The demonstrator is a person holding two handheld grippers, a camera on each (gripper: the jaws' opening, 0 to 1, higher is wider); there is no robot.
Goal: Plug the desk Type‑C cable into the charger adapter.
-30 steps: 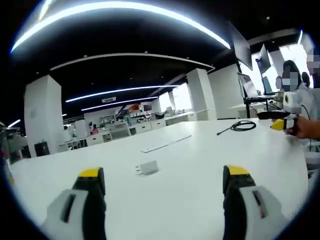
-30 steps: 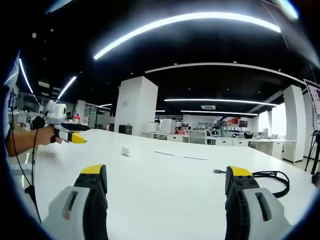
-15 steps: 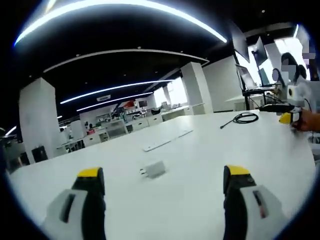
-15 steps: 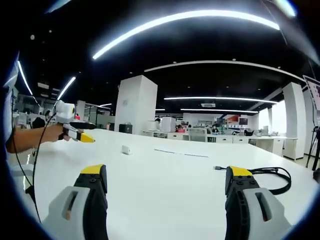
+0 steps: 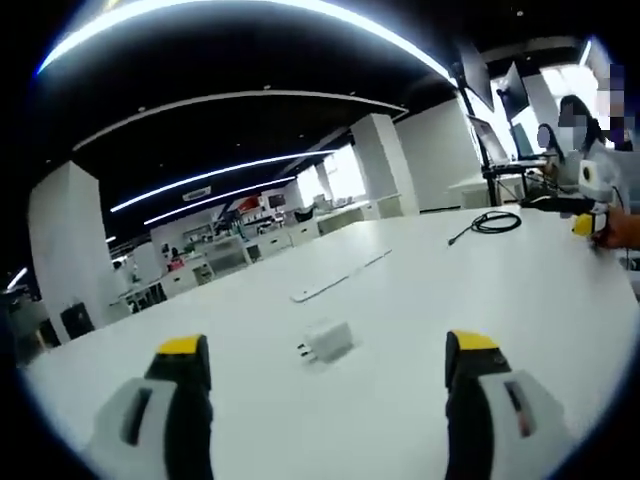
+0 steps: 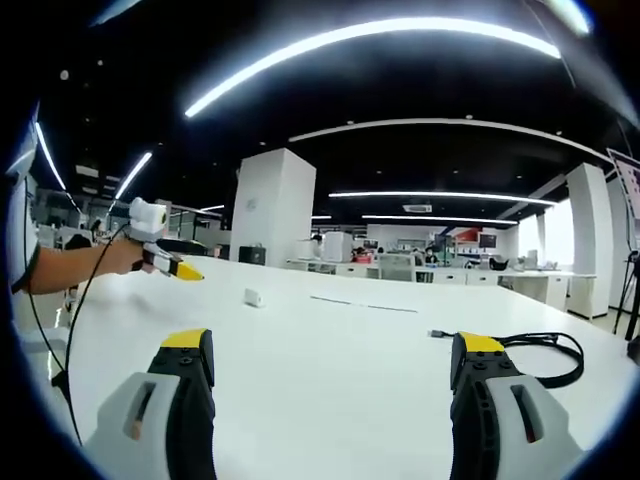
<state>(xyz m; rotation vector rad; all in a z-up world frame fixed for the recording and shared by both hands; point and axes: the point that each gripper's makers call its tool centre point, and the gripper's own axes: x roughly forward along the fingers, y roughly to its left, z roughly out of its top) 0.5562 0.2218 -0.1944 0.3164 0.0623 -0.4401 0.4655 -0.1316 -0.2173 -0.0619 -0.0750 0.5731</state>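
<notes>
A small white charger adapter (image 5: pixel 328 341) lies on the white table (image 5: pixel 420 290), just ahead of my open left gripper (image 5: pixel 328 362) and between its jaws' lines. The same adapter (image 6: pixel 254 298) looks small and far off in the right gripper view. A black coiled Type-C cable (image 6: pixel 540 352) lies just beyond my open right gripper (image 6: pixel 333 360), its plug end (image 6: pixel 436 334) pointing left. In the left gripper view the cable (image 5: pixel 493 222) is far right, near the right gripper (image 5: pixel 583 224). The left gripper (image 6: pixel 172 264), held by a hand, appears at the left of the right gripper view.
A thin white strip (image 5: pixel 336 281) lies on the table beyond the adapter. A person sits at the far right by monitors on stands (image 5: pixel 500 130). White pillars (image 6: pixel 272 210) and office desks stand beyond the table's far edge.
The left gripper has moved forward toward the adapter, which now looks larger and nearer in its view. In the right gripper view the left gripper has shifted right. The cable has not moved.
</notes>
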